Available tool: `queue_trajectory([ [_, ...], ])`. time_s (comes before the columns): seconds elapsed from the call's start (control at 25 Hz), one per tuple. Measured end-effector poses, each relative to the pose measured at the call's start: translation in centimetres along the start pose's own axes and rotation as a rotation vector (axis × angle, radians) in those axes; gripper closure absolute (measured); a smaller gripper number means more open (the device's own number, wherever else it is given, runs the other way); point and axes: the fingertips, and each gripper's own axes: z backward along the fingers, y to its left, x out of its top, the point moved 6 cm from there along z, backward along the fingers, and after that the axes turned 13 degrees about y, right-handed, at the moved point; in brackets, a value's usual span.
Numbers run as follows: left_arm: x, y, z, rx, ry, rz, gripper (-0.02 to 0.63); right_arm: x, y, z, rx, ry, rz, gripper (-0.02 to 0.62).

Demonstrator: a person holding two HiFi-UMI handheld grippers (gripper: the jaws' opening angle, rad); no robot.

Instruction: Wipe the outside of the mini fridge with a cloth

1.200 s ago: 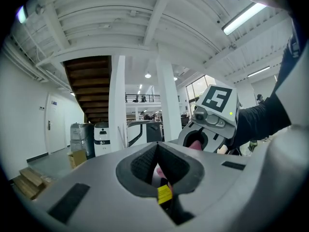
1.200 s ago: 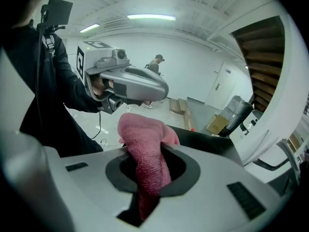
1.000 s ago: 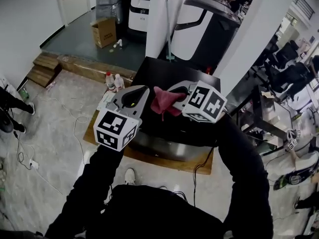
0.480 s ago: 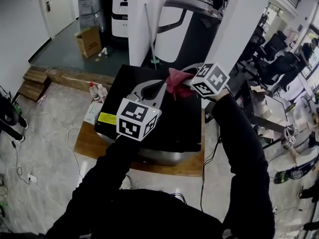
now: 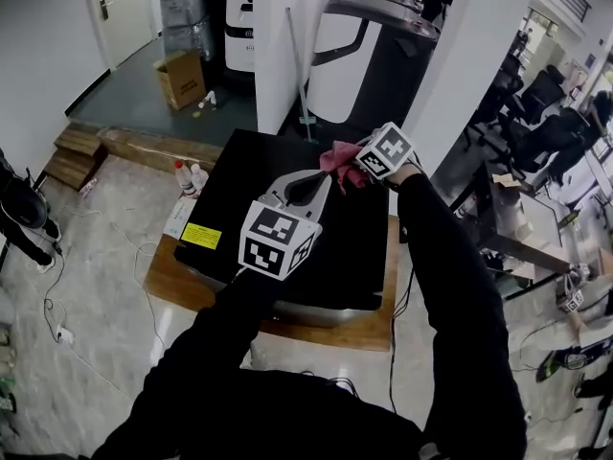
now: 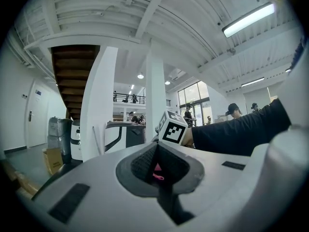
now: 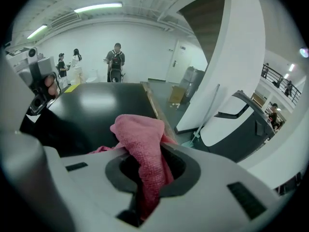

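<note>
Wiping stance at the mini fridge [image 5: 244,195]. The right gripper [image 5: 356,158], its jaws clamped on the bunched pink cloth [image 5: 337,161], holds the cloth at the far edge of the black top, probably to start a stroke there; contact is not certain. The left gripper [image 5: 313,186], jaws together and empty, hovers over the top, apparently kept clear of the wiping path.

Head view looks steeply down from above the person's shoulders onto the mini fridge [image 5: 249,185]. Left gripper view tilts upward, out toward the white pillar [image 6: 99,100] and the ceiling. Right gripper view sits low and close, skimming that same black fridge top. The pillar shows in all three.
</note>
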Motion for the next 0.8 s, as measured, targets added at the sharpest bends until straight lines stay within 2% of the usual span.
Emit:
queue_trajectory([
  [0.32,-0.6,-0.3,0.4,0.031,0.016,0.007,0.600,-0.4,2.2,0.3,0.031,-0.039,0.084,0.546],
  [0.8,-1.9,-3.8,3.8,0.058,0.032,0.006,0.600,-2.4,11.7,3.8,0.126,-0.082,0.209,0.546],
])
